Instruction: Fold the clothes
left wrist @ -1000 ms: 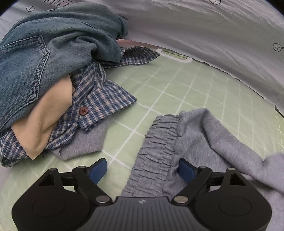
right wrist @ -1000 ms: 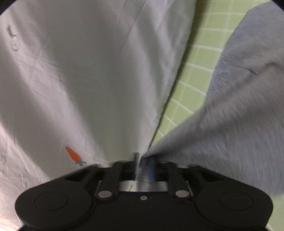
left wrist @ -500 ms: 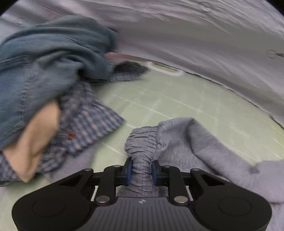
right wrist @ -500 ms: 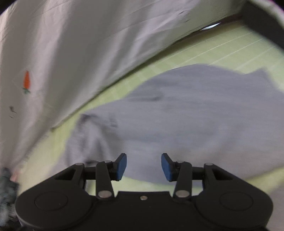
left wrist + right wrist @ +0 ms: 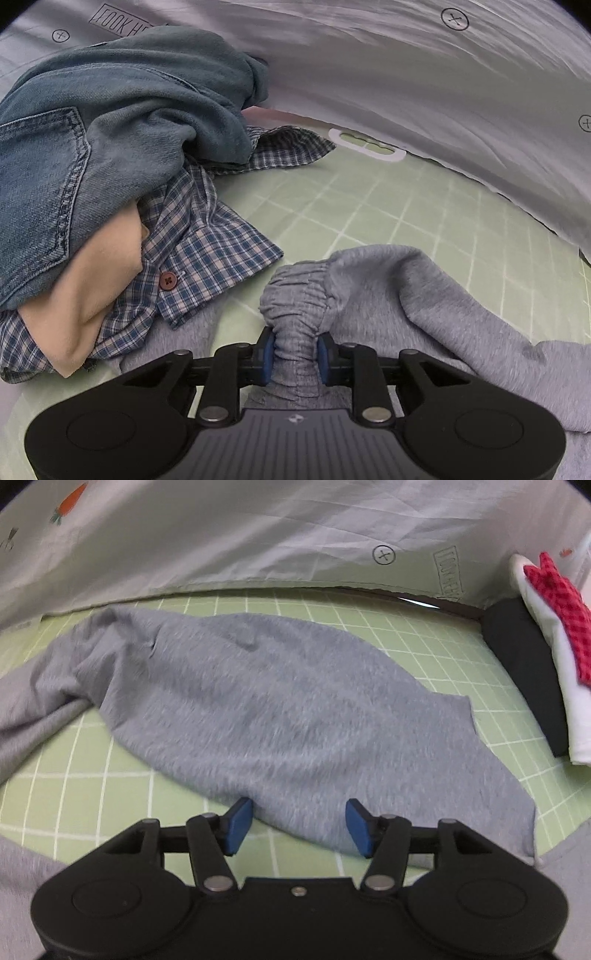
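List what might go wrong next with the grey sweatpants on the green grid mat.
1. The left gripper pinches only a bunched section of the grey sweatpants' elastic waistband; lifting could skew the fabric.
2. The right gripper is open over a grey fabric edge, holding nothing.
3. The plaid shirt lies close by and may snag.

Green gridded mat (image 5: 436, 657) under grey sweatpants (image 5: 295, 709), perhaps a clothes pile (image 5: 110, 166).

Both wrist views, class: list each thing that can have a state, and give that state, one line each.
left gripper: shut on the elastic waistband
grey sweatpants: partly spread on the green grid mat, waistband bunched
right gripper: open, at the sweatpants' near edge
denim garment: crumpled on the pile
plaid shirt: unfolded, under the denim
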Demonstrator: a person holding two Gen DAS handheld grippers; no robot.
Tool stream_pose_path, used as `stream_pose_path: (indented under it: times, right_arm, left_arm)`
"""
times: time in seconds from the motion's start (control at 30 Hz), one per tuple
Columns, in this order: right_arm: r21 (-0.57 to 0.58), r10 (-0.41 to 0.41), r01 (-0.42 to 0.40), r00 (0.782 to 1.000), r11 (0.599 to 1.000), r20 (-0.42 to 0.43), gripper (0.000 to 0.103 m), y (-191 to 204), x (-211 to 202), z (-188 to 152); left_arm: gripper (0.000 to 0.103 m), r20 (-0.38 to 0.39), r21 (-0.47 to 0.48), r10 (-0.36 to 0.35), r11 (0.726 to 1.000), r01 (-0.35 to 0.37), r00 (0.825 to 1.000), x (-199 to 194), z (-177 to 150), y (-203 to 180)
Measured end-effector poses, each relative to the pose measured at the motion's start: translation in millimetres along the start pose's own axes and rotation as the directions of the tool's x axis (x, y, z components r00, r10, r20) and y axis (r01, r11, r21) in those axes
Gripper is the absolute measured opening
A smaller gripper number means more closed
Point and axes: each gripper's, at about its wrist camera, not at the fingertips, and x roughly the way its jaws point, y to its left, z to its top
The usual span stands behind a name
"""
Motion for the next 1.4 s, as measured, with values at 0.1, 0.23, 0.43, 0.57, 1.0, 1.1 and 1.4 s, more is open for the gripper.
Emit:
stream_pose_path:
  times: [0.1,0.23,0.43,0.57,1.0,1.1,1.4]
  right_arm:
    - [0.023,0.008,-0.008,1.000,1.000,0.015,0.008,-7,2,5]
    - [0.043,-0.023,0.020,0.998,0.999,0.062,0.001,-21,0,22]
    - [0.007,-0.173,0.176,0.955,0.984,0.242,0.001,-57,1,112]
    - [-0.078,-0.215,0.261,0.904,0.962,0.370,0.004,-49,27,191]
    - [0.188,-0.085,0.054,0.984,0.981,0.159,0.044,-50,52,108]
    - [0.238,-0.101,0.074,0.990,0.968,0.102,0.044,-59,65,90]
    - [0.668,-0.075,-0.012,0.992,0.744,0.101,0.050,-100,95,80]
  left_arm:
    - [0.027,0.001,-0.008,-0.002,1.000,0.002,1.000,0,0,1]
    - [0.028,0.001,-0.011,-0.007,1.000,0.007,1.000,0,1,2]
    - [0.028,0.005,-0.027,-0.012,1.000,0.012,1.000,-1,-1,4]
    - [0.031,0.012,-0.025,-0.006,1.000,0.007,1.000,-1,-2,3]
    - [0.035,0.018,-0.028,0.031,0.999,-0.031,0.999,-1,-3,2]
    - [0.035,0.013,-0.027,0.035,0.999,-0.034,0.999,-1,-3,2]
    - [0.036,0.008,-0.058,0.029,0.998,-0.028,1.000,-1,-4,4]
